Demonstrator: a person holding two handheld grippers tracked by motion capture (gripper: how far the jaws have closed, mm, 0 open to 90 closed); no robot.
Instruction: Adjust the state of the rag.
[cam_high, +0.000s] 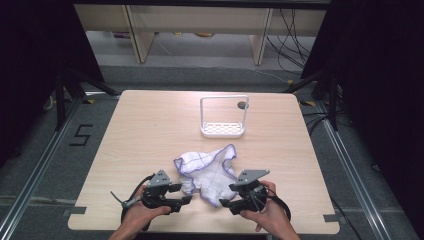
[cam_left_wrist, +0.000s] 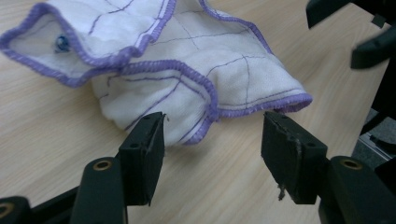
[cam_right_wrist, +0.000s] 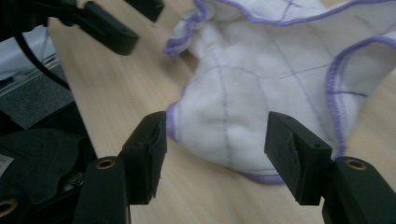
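The soft white woven cloth (cam_high: 210, 175), edged in purple stitching, lies crumpled on the matt pale wood-grain table (cam_high: 145, 130); behind it stands a white plastic rack (cam_high: 223, 129).

The cloth (cam_high: 209, 174) lies crumpled on the table (cam_high: 130, 130), a little right of centre and toward the near edge; behind it, farther up the table and well apart, a rack (cam_high: 223, 118) stands upright, with a small round object (cam_high: 242, 105) just beyond its far right corner. The left gripper (cam_high: 186, 193) sits at the near left of the cloth and the right gripper (cam_high: 227, 196) at its near right, each with its jaws spread and pointing inward at the cloth's near edge; the cloth lies between the two, with a hand (cam_high: 142, 212) behind the left gripper and another hand (cam_high: 270, 212) behind the right, both at the table's near edge
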